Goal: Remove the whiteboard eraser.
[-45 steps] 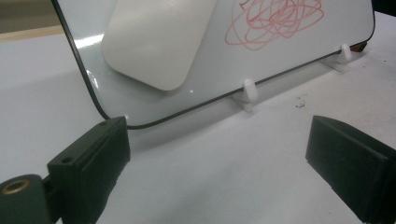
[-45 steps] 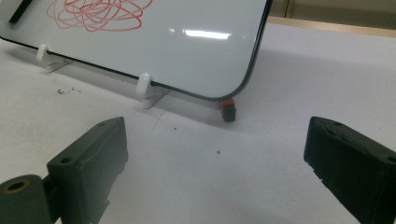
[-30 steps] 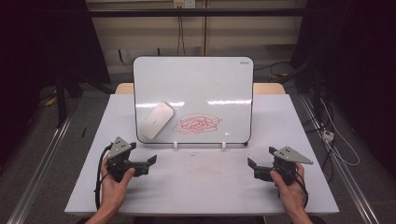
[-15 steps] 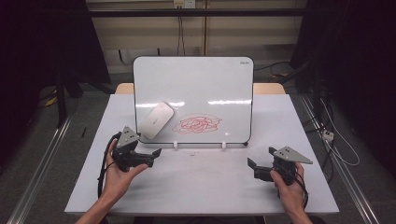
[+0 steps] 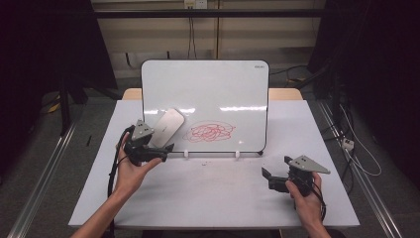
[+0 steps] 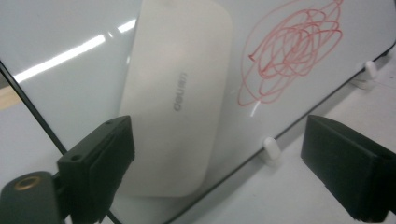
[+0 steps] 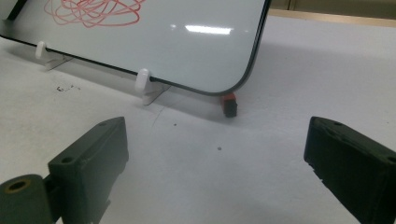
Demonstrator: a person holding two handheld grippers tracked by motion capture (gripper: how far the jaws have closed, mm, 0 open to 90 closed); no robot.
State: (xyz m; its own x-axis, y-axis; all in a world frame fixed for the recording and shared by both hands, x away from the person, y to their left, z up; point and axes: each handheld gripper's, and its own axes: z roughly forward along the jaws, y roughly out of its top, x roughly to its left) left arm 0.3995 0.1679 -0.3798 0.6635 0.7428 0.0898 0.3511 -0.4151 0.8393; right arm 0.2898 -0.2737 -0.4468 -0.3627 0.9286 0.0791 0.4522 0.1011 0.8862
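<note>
High view: left gripper (image 5: 166, 148) sits just near of the pale rounded rectangular eraser (image 5: 166, 127), which is stuck low-left on the propped white whiteboard (image 5: 208, 89), left of the red scribble (image 5: 209, 132). Right gripper (image 5: 266, 177) near-right on the white table (image 5: 208, 193).

Left gripper view: jaws apart, just been closing, eraser (image 6: 180, 93) ahead, no contact.

Right gripper view: jaws wide apart over bare table; small red-and-black block (image 7: 229, 104) at the board corner.

A white table (image 5: 208, 193) carries the scene — its top is lightly scuffed. On it a whiteboard (image 5: 213, 84) stands propped in two small white clips (image 7: 142, 81), and a small red-and-black piece (image 7: 229, 104) lies at the board's corner.
</note>
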